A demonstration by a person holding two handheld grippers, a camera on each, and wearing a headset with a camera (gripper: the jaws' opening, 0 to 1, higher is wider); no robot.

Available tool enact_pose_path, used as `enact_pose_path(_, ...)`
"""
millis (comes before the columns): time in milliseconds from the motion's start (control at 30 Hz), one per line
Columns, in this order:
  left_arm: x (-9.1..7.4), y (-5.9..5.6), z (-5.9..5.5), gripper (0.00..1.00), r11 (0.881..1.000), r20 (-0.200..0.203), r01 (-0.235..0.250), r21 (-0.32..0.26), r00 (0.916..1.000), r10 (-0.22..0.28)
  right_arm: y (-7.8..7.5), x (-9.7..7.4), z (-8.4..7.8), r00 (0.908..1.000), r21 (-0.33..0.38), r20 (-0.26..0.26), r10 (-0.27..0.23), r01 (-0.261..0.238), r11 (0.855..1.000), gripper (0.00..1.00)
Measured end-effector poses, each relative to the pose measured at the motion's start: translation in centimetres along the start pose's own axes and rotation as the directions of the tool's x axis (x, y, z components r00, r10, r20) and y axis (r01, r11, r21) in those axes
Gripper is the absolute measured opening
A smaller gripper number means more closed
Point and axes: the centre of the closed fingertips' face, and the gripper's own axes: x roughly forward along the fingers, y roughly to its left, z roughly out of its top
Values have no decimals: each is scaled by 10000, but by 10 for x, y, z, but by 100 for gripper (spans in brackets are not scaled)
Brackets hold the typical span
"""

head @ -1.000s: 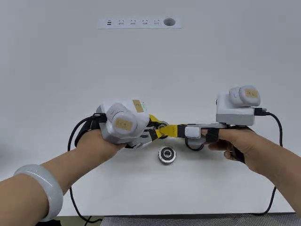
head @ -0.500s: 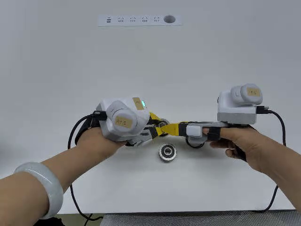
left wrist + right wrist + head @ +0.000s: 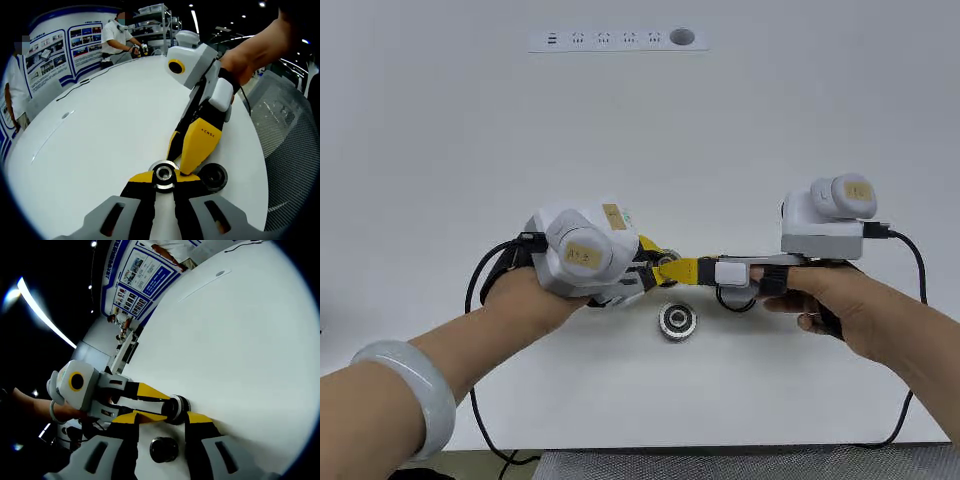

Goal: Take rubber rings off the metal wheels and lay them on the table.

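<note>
A bare white tabletop (image 3: 740, 150) stretches away to a power strip (image 3: 617, 40) at its far edge, and near the front a second wheel (image 3: 677, 320) lies flat on it. Just beyond that second wheel and lifted clear of the surface, the metal wheel (image 3: 164, 175) hangs between the two tools. The left tongs (image 3: 164, 181) are clamped on it from the left of the second wheel, their yellow tips meeting at its sides. The right tongs (image 3: 166, 420) come in from the right, tip to tip with the others. The left gripper view shows the wheel's hub face-on, while the right gripper view shows it as a short drum. I therefore judge that its axle runs roughly along the line between the two hands. The right tongs seem to straddle the wheel, so stripping the ring probably means drawing it along that axle. I cannot tell whether the right tongs are pinching or merely straddling. In the left gripper view one yellow jaw touches the wheel's edge and the other passes behind it. The rubber ring is too small to separate from the rim. The head view adds a black loop (image 3: 735, 303) right of the second wheel, perhaps a freed ring or a cable.
</note>
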Motion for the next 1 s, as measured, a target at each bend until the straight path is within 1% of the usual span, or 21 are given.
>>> enact_pose_path(33,0,0,0,13,10000,2,-2,-1,10000,2,2,0,-3,9998,81,-151,108,-107,9999,37)
enact_pose_path(100,0,0,0,13,10000,9,-2,-28,10000,2,1,0,-3,9999,56,-70,106,-106,9999,37)
enact_pose_path(333,0,0,0,13,10000,17,10,-6,10000,-10,2,0,-3,9999,103,-53,114,-113,9999,37)
enact_pose_path(500,0,-1,1,13,10000,17,6,-2,10000,-6,3,-3,-2,9999,45,-47,119,-119,9999,36)
enact_pose_path(600,0,-1,1,13,10000,32,3,-5,10000,-3,2,-5,-1,9999,18,50,117,-117,9999,33)
enact_pose_path(733,0,-1,1,13,10000,20,3,4,10000,-3,2,-4,-1,10000,8,62,70,-70,10000,32)
enact_pose_path(933,0,0,0,13,10000,21,17,16,10000,-17,-8,-3,0,9993,66,60,-356,356,9993,21)
enact_pose_path(1000,0,0,0,13,10000,22,17,18,10000,-17,-8,-3,0,9990,85,59,-433,432,9990,19)
